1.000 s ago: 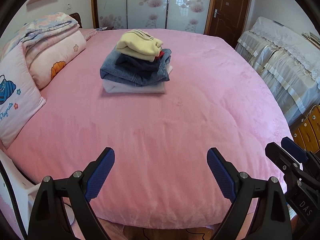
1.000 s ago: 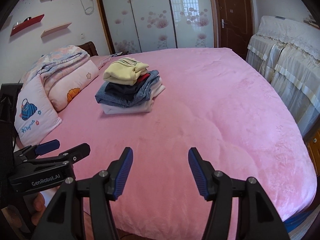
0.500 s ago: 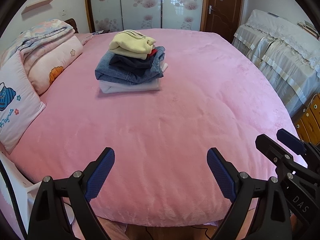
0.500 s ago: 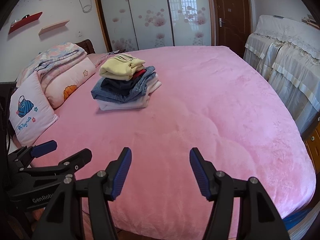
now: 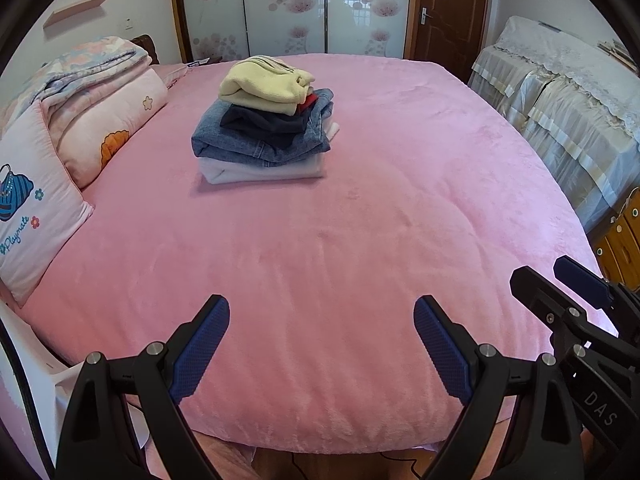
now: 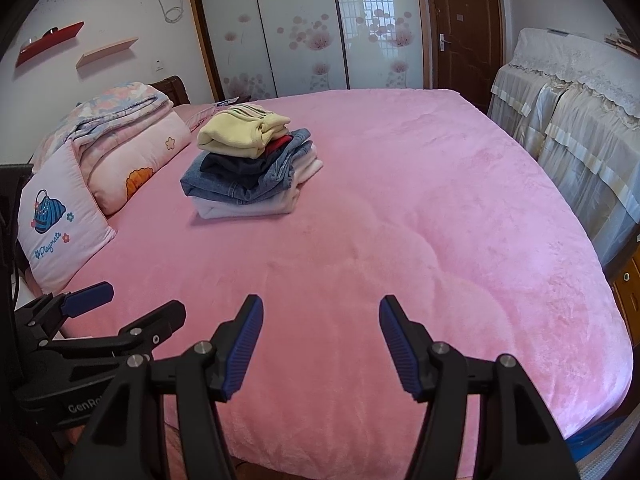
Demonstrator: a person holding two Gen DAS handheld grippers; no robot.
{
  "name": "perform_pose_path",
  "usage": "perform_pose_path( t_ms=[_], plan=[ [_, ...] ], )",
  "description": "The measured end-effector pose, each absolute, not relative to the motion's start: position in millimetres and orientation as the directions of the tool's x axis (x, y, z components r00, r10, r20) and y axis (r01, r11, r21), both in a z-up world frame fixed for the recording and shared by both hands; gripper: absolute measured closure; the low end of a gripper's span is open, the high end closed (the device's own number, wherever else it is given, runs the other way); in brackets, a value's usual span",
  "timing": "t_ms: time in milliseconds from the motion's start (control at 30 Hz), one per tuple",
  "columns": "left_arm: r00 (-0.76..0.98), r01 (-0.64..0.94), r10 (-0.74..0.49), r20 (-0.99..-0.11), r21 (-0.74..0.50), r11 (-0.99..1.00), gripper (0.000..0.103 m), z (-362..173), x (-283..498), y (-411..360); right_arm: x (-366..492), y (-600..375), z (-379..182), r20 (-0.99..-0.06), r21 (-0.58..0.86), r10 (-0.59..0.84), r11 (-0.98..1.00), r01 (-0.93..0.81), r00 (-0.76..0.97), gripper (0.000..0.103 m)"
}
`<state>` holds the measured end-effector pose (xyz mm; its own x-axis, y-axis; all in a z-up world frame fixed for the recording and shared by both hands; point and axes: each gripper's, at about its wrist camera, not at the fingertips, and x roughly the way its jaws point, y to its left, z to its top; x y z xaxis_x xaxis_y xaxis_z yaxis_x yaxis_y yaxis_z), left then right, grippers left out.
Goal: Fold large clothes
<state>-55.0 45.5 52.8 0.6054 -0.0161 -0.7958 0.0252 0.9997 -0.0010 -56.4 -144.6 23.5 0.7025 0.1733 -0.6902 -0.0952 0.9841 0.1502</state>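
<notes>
Left gripper [image 5: 322,344] and right gripper [image 6: 321,342] both stand wide, nothing between the pads. Partly cut-off markings: "GenRo", "DAS". Pillow [image 6: 60,220] reads "Playmate". Stack of folded clothes [image 5: 266,120] sits mid-bed [image 5: 360,240]; lower garments partly hidden.

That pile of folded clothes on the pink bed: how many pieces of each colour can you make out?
Pale yellow: 1
Red, only a sliver showing: 1
Dark navy: 1
Blue denim: 1
White: 1
Total: 5 visible; any more layers are hidden inside the pile.
</notes>
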Motion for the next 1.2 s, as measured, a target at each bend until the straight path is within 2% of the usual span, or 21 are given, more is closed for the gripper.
perform_pose_path(
  t_ms=[1200],
  plan=[
    [0.587, 0.029, -0.034, -0.809, -0.021, 0.999, 0.01, 46.3, -50.6, 50.3, -55.8, -144.3, 21.7, -0.691, 0.15, 0.172, 0.984, -0.093, 0.702, 0.042]
  ],
)
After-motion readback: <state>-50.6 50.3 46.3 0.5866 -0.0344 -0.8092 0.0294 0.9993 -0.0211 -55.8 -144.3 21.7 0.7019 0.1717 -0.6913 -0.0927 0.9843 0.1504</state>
